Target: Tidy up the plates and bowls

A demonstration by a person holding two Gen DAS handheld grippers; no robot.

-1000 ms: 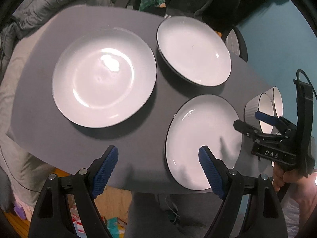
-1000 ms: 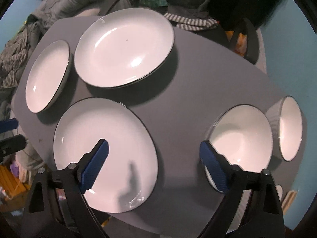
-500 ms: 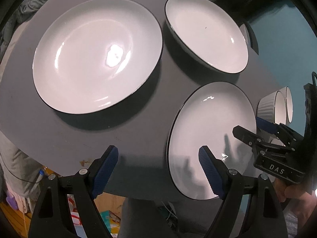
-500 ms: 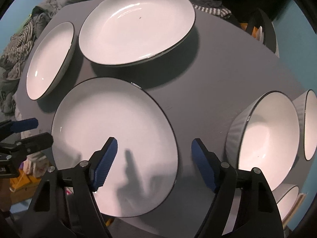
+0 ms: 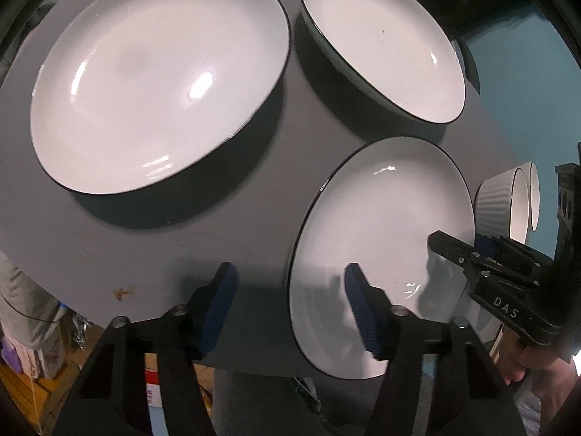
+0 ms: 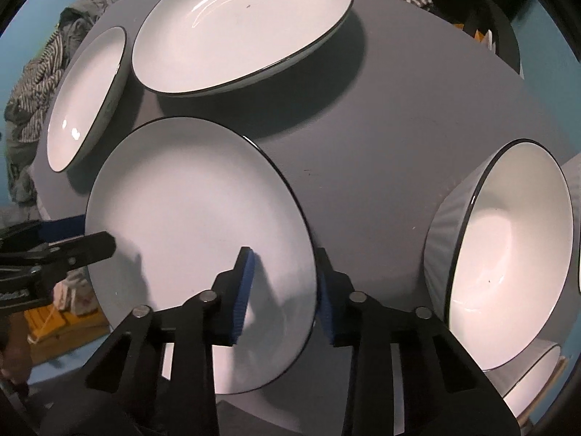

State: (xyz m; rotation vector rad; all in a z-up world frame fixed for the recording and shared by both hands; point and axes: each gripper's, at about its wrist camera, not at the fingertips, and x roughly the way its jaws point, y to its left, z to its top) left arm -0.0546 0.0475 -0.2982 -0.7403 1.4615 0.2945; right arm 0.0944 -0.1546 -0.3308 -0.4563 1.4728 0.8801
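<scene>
Three white, dark-rimmed plates lie on the grey table [image 5: 232,239]: a large plate [image 5: 159,76] [image 6: 87,94], a back plate [image 5: 385,40] [image 6: 239,25], and a near plate [image 5: 381,236] [image 6: 196,225]. My left gripper [image 5: 290,305] [image 6: 83,234] straddles the near plate's left rim, one finger above the plate and one above the table; its jaws are closing and still stand wide. My right gripper [image 6: 283,294] [image 5: 461,243] straddles the opposite rim, jaws closing, with a gap still showing beside the rim. A ribbed white bowl [image 6: 508,261] [image 5: 501,203] stands just right of it.
Two more ribbed bowls [image 6: 533,374] sit at the table's right edge. A heap of clothes [image 6: 36,72] lies past the far left corner. The table's front edge runs just under both grippers, with boxes [image 5: 152,392] on the floor below.
Both grippers have sunk toward the near plate, which now looks larger. Both pairs of jaws have narrowed, the right pair much more, and each now has a rim of that plate between its fingers.
</scene>
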